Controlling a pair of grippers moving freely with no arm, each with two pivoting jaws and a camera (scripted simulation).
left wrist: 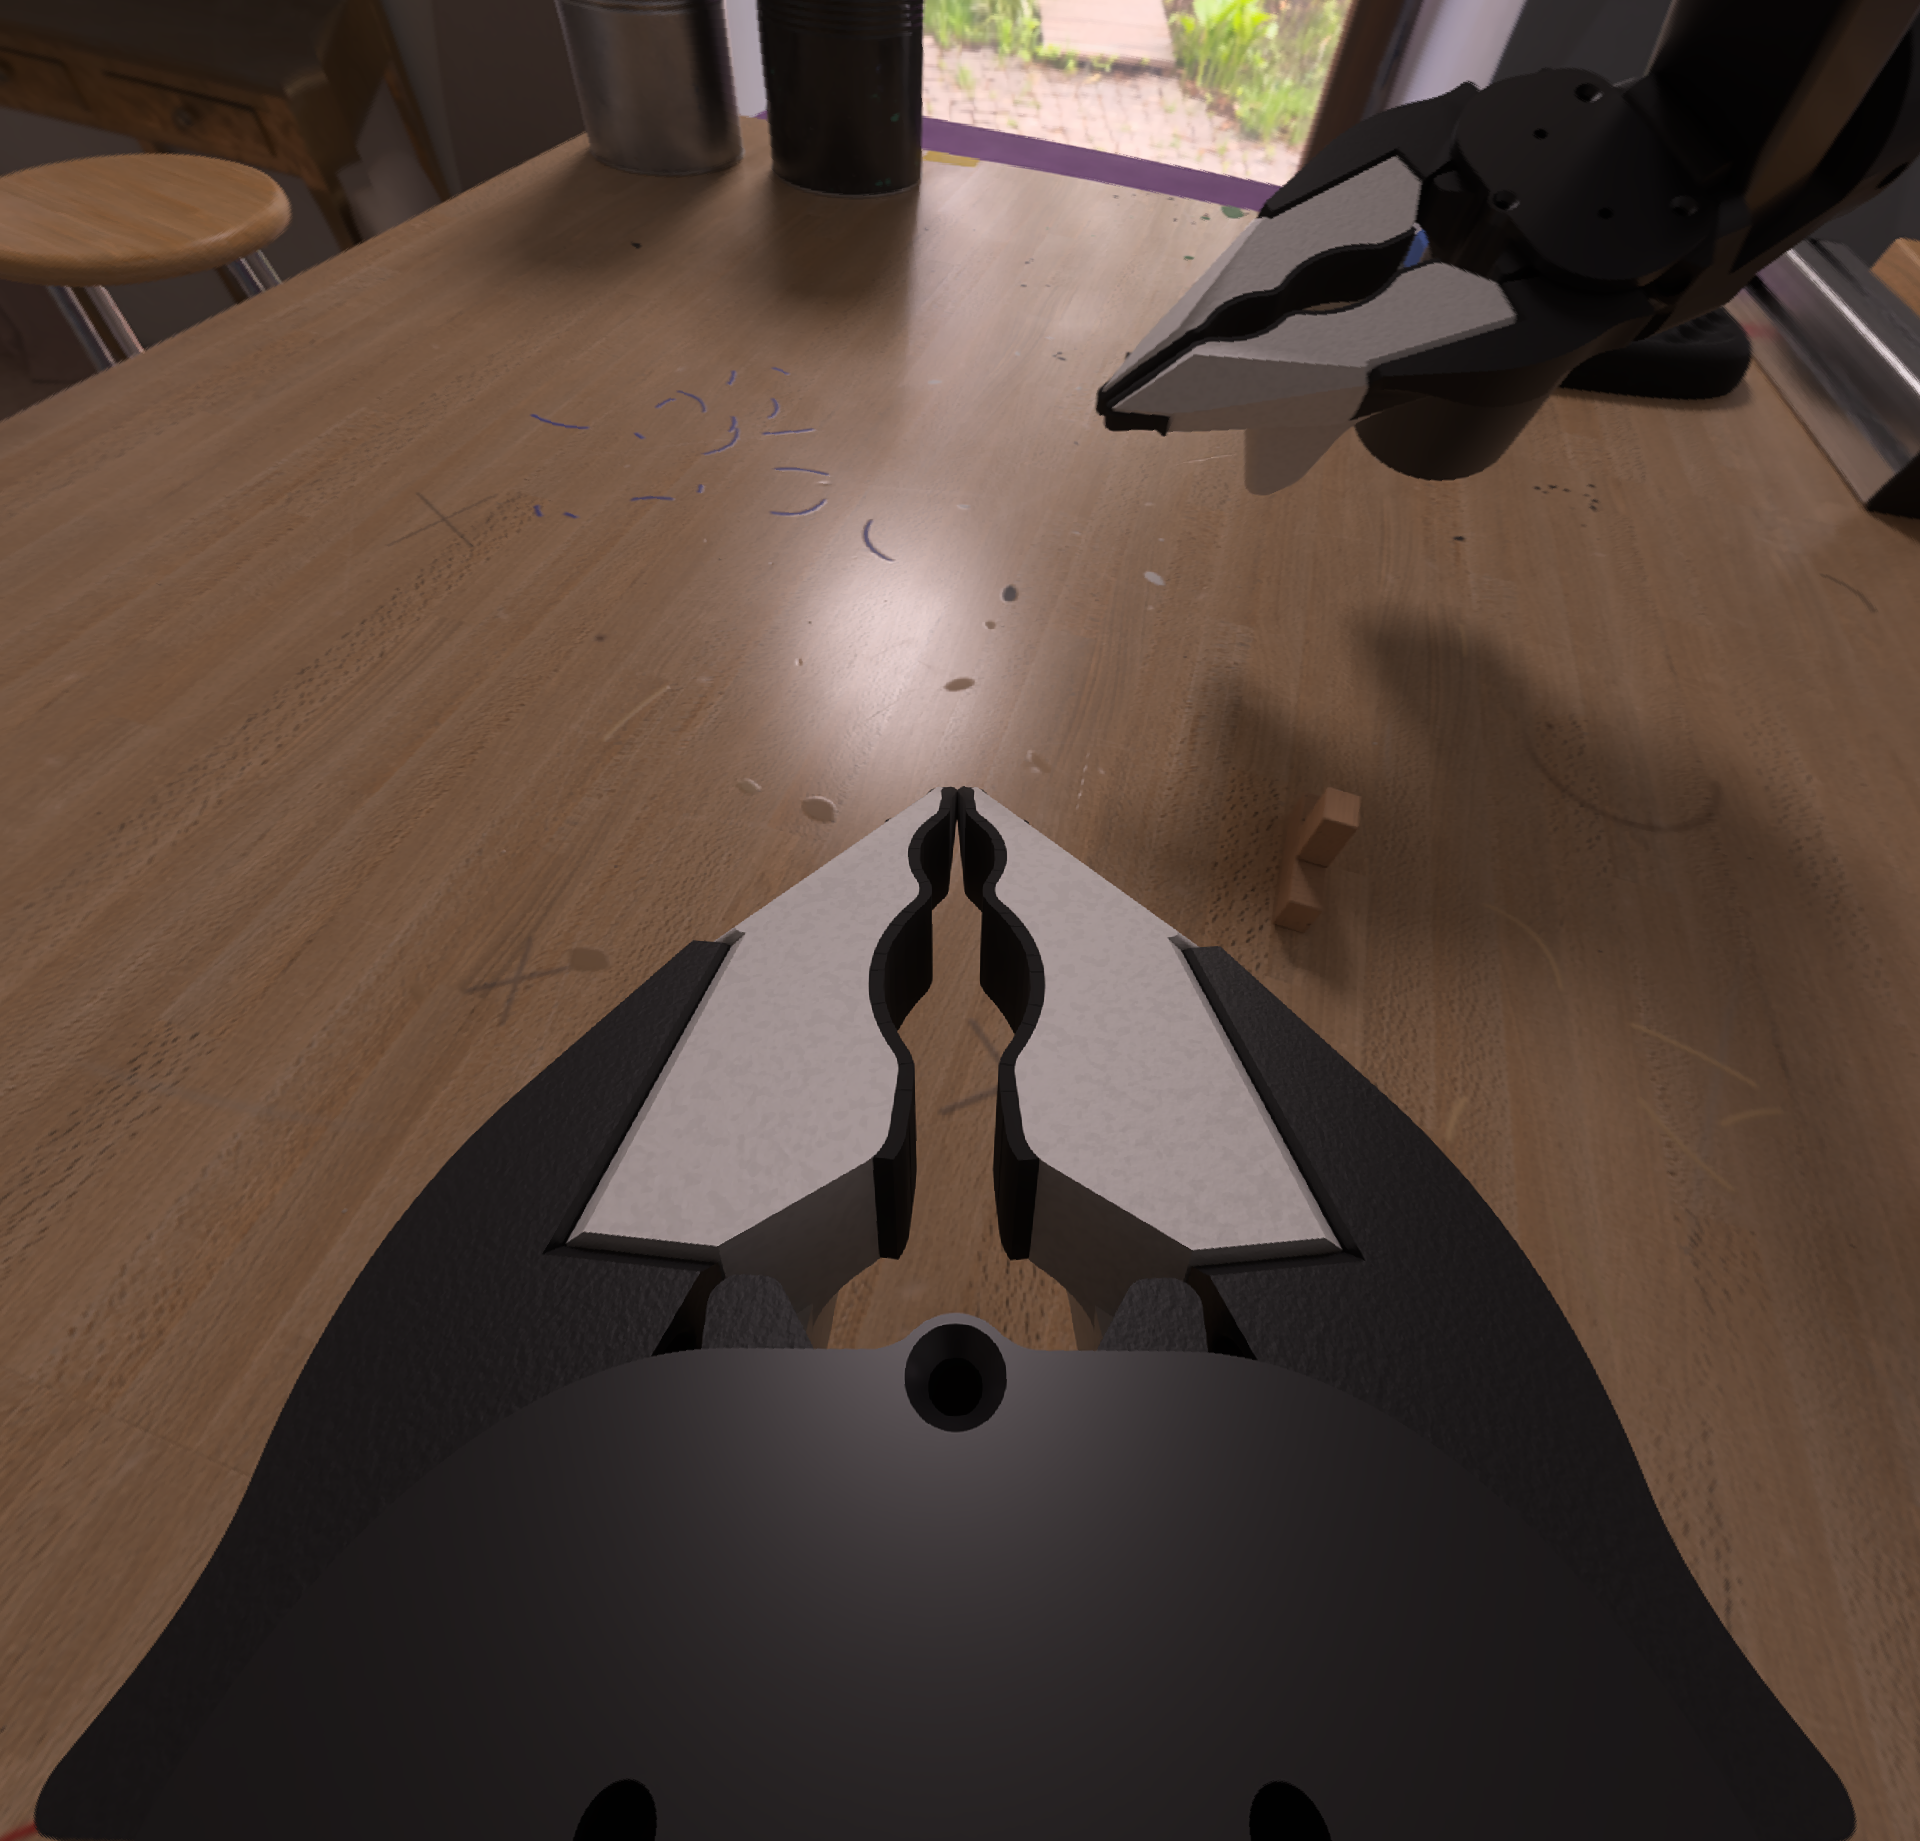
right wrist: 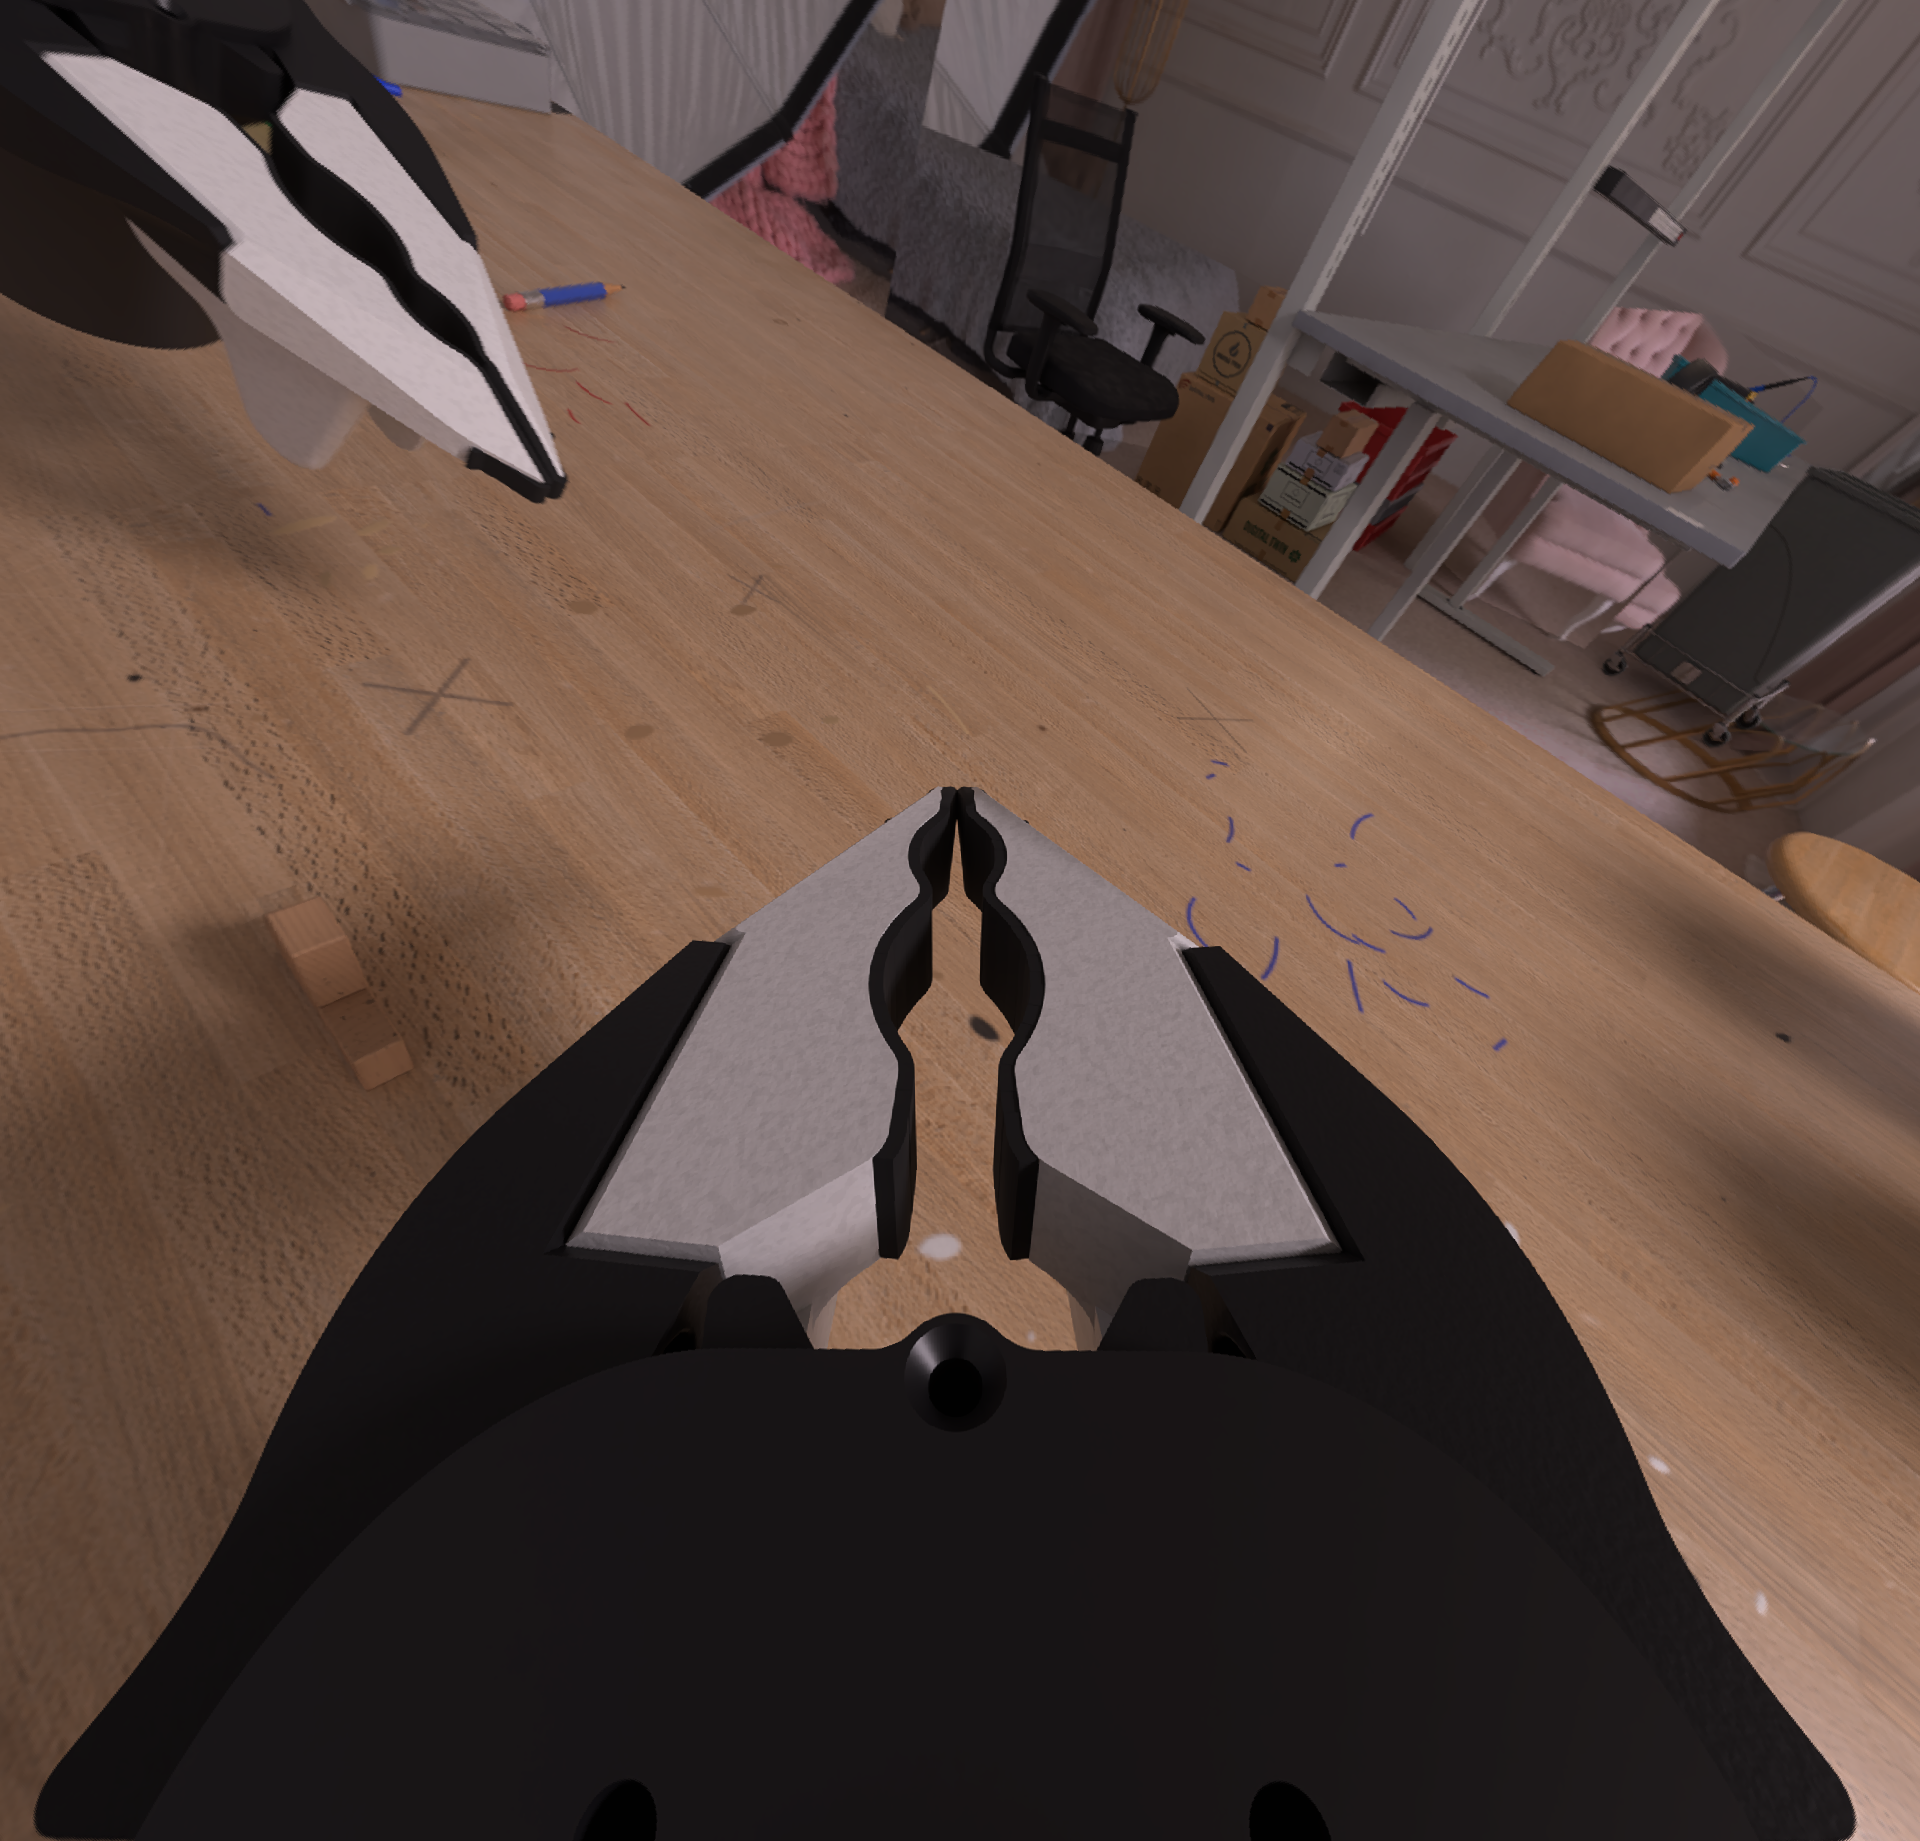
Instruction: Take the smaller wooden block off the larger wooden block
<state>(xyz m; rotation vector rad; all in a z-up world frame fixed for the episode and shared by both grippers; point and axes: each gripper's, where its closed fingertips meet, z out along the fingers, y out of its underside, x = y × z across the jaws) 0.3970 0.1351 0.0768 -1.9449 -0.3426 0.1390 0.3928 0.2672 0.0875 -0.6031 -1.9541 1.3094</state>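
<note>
Left wrist view: pale wooden block stack (left wrist: pixel 1317 864) is seen just right of the empty, tip-shut left gripper (left wrist: pixel 955 796), nearer vs. the raised, likewise closed right gripper (left wrist: pixel 1127 411).

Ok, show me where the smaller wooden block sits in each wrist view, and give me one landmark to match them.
Left wrist view: the smaller wooden block is right of centre, resting on the larger wooden block, to the right of the left gripper.
Right wrist view: the smaller wooden block is at mid-left, on the larger wooden block, to the left of the right gripper.
Shared landmark: the blue pen scribbles on the table.
</note>
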